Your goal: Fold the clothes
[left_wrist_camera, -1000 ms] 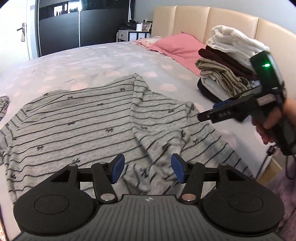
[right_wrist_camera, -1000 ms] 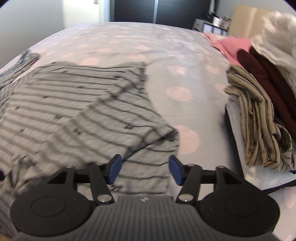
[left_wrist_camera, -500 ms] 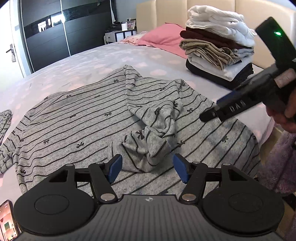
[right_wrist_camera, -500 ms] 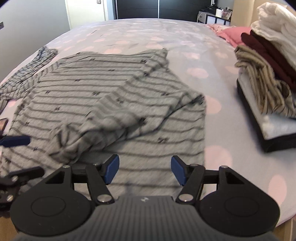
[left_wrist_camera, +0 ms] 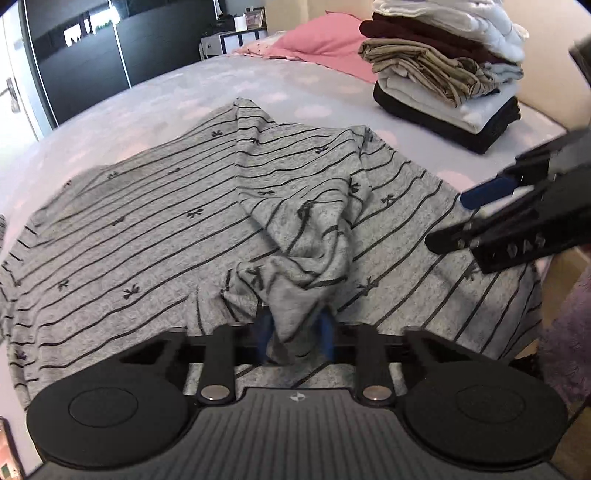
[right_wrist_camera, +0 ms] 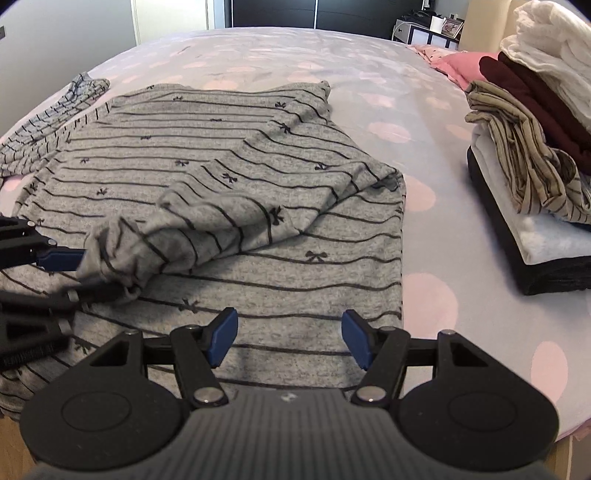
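Beyond the shirt (right_wrist_camera: 229, 155), only the right view shows its far sleeve (right_wrist_camera: 55, 118).

Even, bright daylight; soft shadows under the shirt (left_wrist_camera: 155, 221) folds. Strong fisheye bending at the edges, dark corners. Slight motion blur on the right gripper (left_wrist_camera: 495, 218).

I am looking across a bedspread (right_wrist_camera: 424, 236) patterned with pale pink spots. A pink pillow (left_wrist_camera: 325, 44) is lying near the padded headboard (left_wrist_camera: 546, 74). Behind it I am seeing a white nightstand (left_wrist_camera: 221, 40) carrying a paper roll (left_wrist_camera: 240, 23) and a photo frame (left_wrist_camera: 254, 17). A dark wardrobe (left_wrist_camera: 110, 44) is filling the far wall.
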